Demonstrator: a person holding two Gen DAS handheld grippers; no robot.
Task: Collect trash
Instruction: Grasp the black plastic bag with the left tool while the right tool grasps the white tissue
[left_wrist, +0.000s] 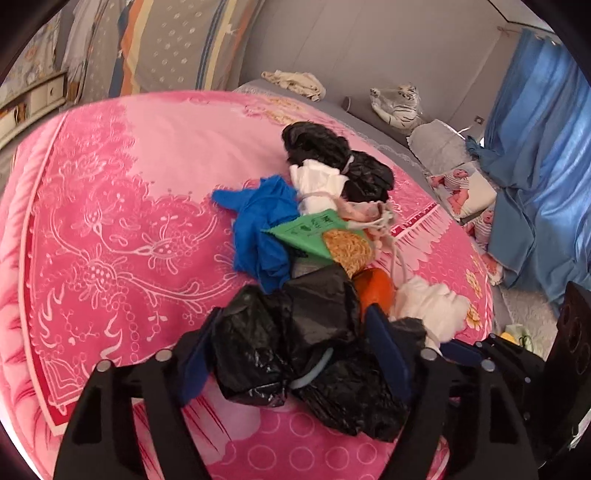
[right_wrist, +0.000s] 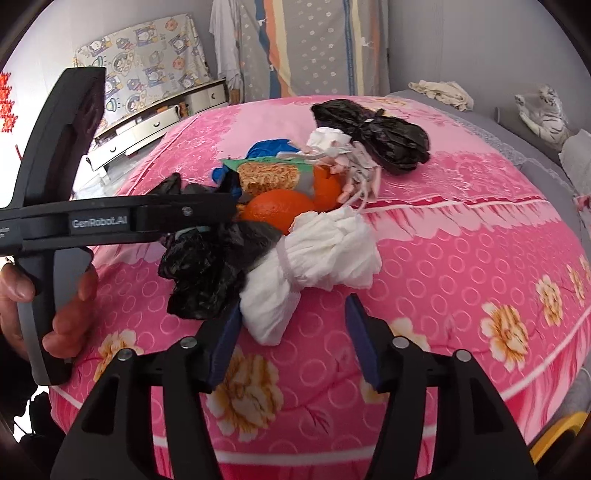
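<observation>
Left gripper (left_wrist: 295, 350) reaches into the near end of the trash pile on the pink floral blanket (left_wrist: 122, 206). Its jaws are partly open and bracket a crumpled black plastic bag (left_wrist: 295, 332); whether the blue pads actually press on the bag cannot be told. Right gripper (right_wrist: 291, 332) hangs just short of the pile with its jaws parted around nothing. A wad of white tissue (right_wrist: 314, 254) lies ahead of them, its lower tip reaching in beside the left pad.

Behind the tissue sit two oranges (right_wrist: 280, 212), an instant noodle packet (right_wrist: 271, 175), a blue glove (left_wrist: 258, 225) and a second black bag (right_wrist: 380, 134). These lie toward the far edge of the blanket. A hand (right_wrist: 48, 295) grips the left gripper's handle.
</observation>
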